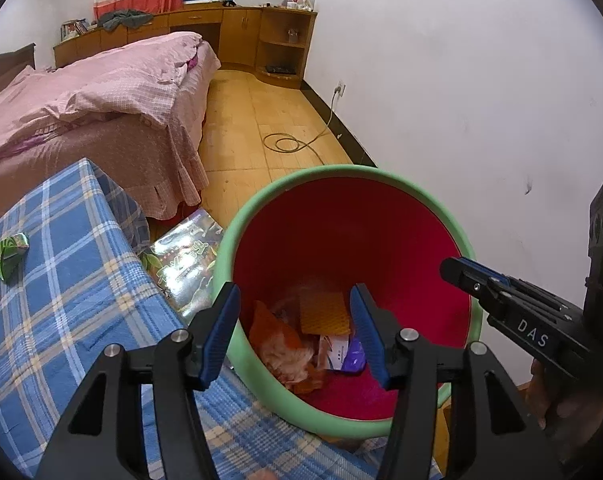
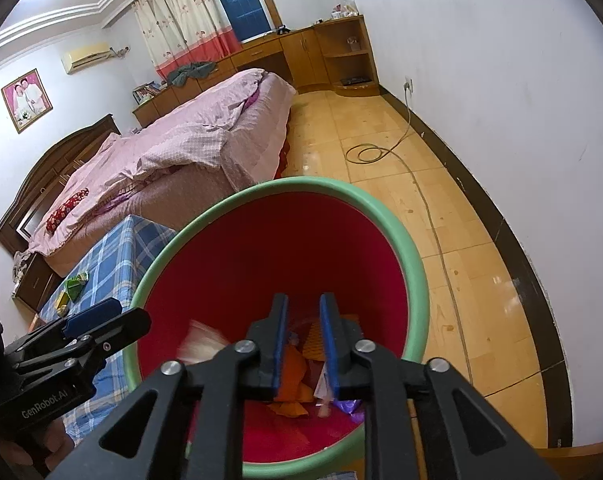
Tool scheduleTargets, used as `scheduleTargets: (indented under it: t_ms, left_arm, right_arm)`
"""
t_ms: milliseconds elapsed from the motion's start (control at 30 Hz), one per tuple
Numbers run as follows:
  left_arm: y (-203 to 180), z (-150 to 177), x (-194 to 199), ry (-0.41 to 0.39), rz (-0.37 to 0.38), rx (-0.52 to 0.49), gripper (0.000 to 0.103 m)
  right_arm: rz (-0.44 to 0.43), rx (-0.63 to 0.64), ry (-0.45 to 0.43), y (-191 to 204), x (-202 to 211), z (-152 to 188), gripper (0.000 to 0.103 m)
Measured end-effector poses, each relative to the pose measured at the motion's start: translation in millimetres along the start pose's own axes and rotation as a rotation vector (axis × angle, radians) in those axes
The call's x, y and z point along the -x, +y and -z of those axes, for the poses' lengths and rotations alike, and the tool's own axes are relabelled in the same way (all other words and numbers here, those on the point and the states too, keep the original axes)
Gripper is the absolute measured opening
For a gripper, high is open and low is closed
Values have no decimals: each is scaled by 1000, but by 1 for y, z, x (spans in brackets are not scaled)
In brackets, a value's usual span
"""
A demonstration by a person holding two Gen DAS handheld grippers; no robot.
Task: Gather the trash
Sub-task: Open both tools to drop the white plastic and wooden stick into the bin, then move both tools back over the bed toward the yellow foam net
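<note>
A bin with a green rim (image 1: 341,172) (image 2: 301,184) and a red inside stands on the floor beside the blue checked table (image 1: 61,280). Orange wrappers (image 1: 277,340) and a white and purple packet (image 1: 341,354) lie in its bottom. My left gripper (image 1: 295,332) hangs open over the bin with nothing between its pads. My right gripper (image 2: 304,346) is over the bin too, its jaws a narrow gap apart and empty. A blurred pale scrap (image 2: 201,344) shows inside the bin. A crumpled green carton (image 1: 7,254) (image 2: 77,282) lies on the table.
A glossy printed packet (image 1: 185,260) is wedged between table and bin. A pink bed (image 1: 101,100) stands beyond the table. A coiled cable (image 1: 285,144) lies on the wooden floor by the white wall (image 1: 481,100). Wooden cabinets (image 1: 261,32) line the far end.
</note>
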State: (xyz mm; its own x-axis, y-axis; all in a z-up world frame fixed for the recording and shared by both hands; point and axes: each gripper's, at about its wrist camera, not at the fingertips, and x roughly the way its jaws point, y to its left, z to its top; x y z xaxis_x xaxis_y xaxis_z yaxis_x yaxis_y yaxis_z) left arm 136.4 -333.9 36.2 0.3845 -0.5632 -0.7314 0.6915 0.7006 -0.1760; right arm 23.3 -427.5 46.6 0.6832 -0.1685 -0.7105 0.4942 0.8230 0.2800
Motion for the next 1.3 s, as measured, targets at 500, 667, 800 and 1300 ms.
scheduleTargets:
  t_ms: [500, 667, 800, 1300]
  left_arm:
    - [12, 5, 30, -32, -32, 22, 68]
    - [21, 10, 44, -45, -50, 42, 68]
    - [31, 13, 57, -57, -68, 63, 68]
    - [83, 37, 106, -102, -182, 171, 68]
  right_arm:
    - [-37, -1, -27, 14, 17, -1, 42]
    - [-52, -3, -33, 24, 23, 1, 51]
    - [-69, -5, -31, 33, 26, 3, 59]
    - [-142, 56, -38, 80, 41, 16, 75]
